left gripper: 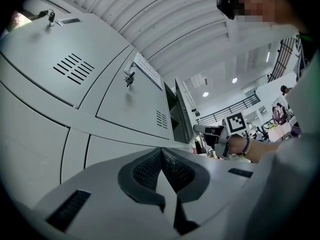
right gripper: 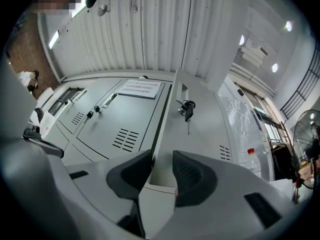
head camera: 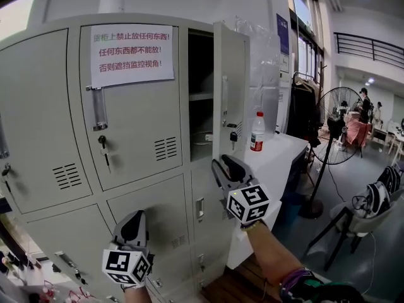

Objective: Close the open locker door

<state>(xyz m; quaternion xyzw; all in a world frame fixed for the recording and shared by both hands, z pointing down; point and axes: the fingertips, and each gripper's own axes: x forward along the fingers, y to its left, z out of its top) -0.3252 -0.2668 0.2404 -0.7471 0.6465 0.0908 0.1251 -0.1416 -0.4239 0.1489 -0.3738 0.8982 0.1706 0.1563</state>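
The open locker door (head camera: 230, 87) stands out from the upper compartment, keys (head camera: 233, 136) in its lock. At its six o'clock, the right gripper (head camera: 224, 163) has its fingers parted, the door's edge showing through the gap. Down at seven o'clock, the left gripper (head camera: 136, 219) is pinched closed, empty.

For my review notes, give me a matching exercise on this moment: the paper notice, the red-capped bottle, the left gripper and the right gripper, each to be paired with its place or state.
Things:
1. paper notice
2. red-capped bottle
3. left gripper
4. right gripper

Places or states:
A. jaws apart
B. standing on the white counter
C. jaws together, nothing between them
D. stuck on a closed locker door

Pairs: 1-D; 2-B; 3-C; 4-A
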